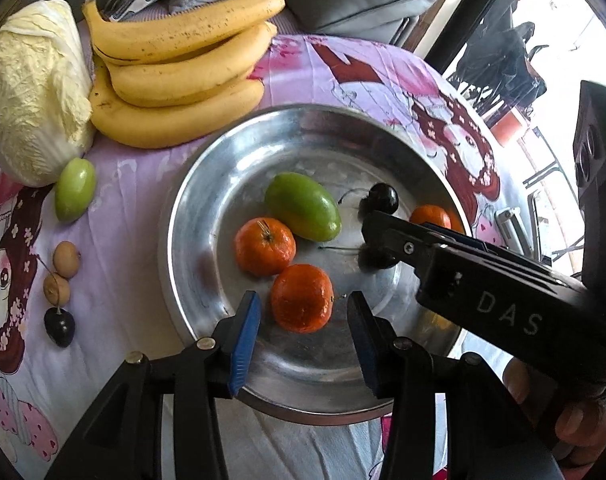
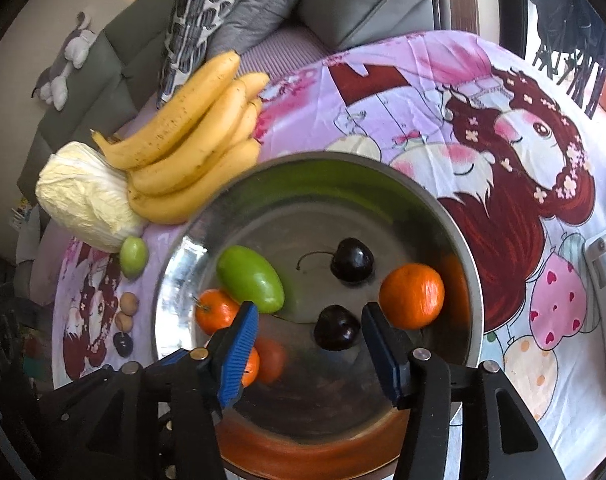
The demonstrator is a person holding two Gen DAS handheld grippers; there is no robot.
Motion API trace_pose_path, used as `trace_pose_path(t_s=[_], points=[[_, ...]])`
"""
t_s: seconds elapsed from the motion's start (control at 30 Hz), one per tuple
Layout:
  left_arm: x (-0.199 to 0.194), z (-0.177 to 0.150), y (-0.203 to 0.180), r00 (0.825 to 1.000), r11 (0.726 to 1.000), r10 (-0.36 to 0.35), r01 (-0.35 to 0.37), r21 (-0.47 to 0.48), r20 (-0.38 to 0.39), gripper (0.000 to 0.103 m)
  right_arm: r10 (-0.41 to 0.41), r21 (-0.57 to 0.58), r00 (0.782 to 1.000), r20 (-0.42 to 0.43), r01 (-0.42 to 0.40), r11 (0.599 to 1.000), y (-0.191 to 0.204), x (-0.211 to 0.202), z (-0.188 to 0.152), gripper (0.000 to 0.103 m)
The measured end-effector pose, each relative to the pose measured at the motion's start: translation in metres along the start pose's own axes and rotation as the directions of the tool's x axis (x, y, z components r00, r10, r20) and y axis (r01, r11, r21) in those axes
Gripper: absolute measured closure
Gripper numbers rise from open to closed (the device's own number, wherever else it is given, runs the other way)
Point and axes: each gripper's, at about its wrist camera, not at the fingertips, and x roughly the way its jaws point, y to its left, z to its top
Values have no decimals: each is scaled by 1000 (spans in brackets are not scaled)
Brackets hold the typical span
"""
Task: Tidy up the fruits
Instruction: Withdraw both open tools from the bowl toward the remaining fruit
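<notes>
Left claw is hanging released, its blue pads either side of an orange without touching; right claw is gaping too, a dark cherry lying loose between its jaws. Both fruits are sitting in the metal bowl on the worktop; beyond it, bananas are lying beside a cabbage.

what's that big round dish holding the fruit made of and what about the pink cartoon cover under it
The round silver dish looks like bare metal, probably aluminium or steel: dull shine, fine scuffs, blurred fruit reflections. The pink cartoon-printed cover looks like thin woven fabric, matte, with creases and fold lines; the exact fibre cannot be told.
</notes>
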Motion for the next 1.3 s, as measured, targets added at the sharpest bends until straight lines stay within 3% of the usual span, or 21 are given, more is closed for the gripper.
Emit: trace_pose_path(t_s=[0.33,0.63,0.83,0.9,0.97,1.1,1.17,1.3], points=[[-15,7,37,998,990,34,-26,-139,60,57,4,-5,1000,8,-4,1000,1,-4,1,45],[-18,5,83,991,947,116,-91,-308,63,52,-7,-39,1000,-6,7,999,8,1,-1,45],[-18,5,86,991,945,117,-91,-315,65,51,-13,-56,1000,-16,12,998,12,3,-2,45],[-16,6,84,991,946,118,-95,-309,58,48,-17,-58,1000,-20,16,998,12,4,-2,45],[-13,5,82,991,948,126,-107,-301,43,39,-32,-65,999,-24,30,997,13,5,-3,36],[-6,4,80,988,947,153,-142,-287,15,36,-87,-102,996,-16,85,991,18,5,-3,31],[-5,4,82,986,944,165,-154,-291,14,23,-99,-110,995,-10,97,989,19,5,-3,25],[-5,6,85,982,939,190,-173,-297,26,20,-98,-110,995,-5,97,989,18,4,-3,23]])
